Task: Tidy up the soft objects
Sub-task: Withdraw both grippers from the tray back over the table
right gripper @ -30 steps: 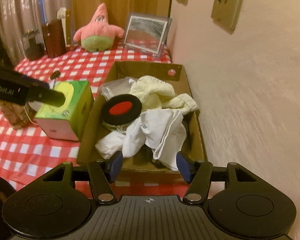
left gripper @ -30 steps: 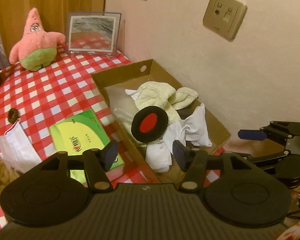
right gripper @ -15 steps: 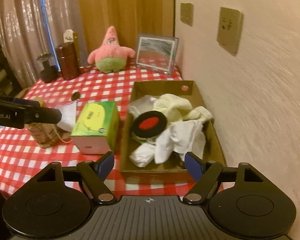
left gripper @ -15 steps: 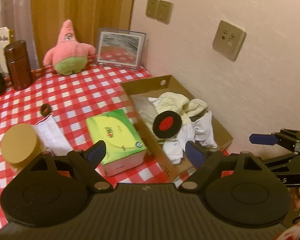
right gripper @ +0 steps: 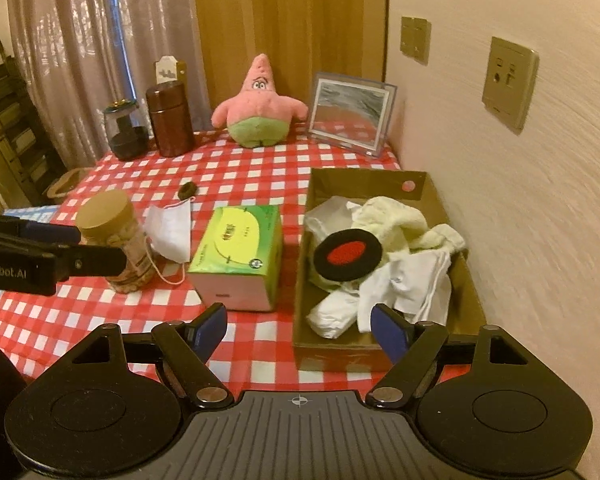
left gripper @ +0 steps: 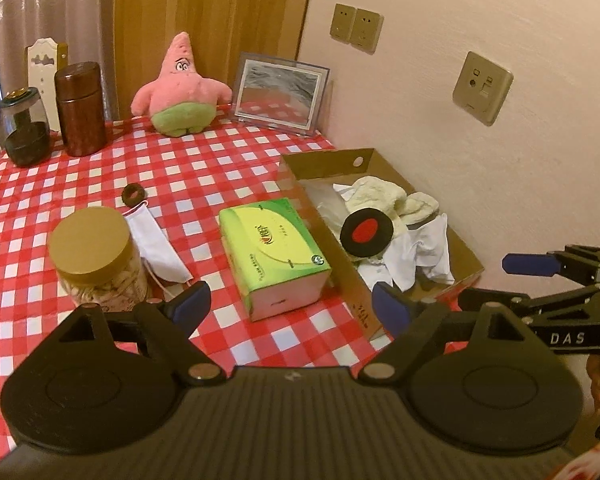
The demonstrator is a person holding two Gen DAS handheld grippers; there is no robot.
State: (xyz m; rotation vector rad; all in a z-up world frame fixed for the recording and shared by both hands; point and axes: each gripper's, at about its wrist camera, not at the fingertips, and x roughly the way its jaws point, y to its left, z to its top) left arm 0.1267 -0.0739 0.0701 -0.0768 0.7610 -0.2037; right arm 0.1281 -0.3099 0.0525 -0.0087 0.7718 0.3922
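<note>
The worktop (right gripper: 227, 168), spread with a red-and-white checked cloth, ran along the wall on the right; the cardboard box (right gripper: 452, 300) lay against that wall at the near right, and in it were heaped the soft things: white cloths (right gripper: 404, 292), cream towels (right gripper: 396, 220) toward its far end, and a black disc with a red centre (right gripper: 346, 254) resting on top of the heap. The left tool (left gripper: 289, 306) hung above the near edge with its jaws spread wide and nothing between them; the box was ahead of it and to the right, the green tissue box (left gripper: 273, 250) straight ahead. The right tool (right gripper: 297, 330) likewise stood wide and empty; the white cloths lay just beyond its right finger, apart from it. The pink star plush (right gripper: 259, 106) sat upright at the far edge, well apart from both tools, beside a framed picture (right gripper: 350, 114); a lidded jar (right gripper: 113, 240) stood at the near left, a face mask (right gripper: 169, 230) lay between it and the tissue box, and a small dark ring (right gripper: 187, 189) lay beyond the mask.
</note>
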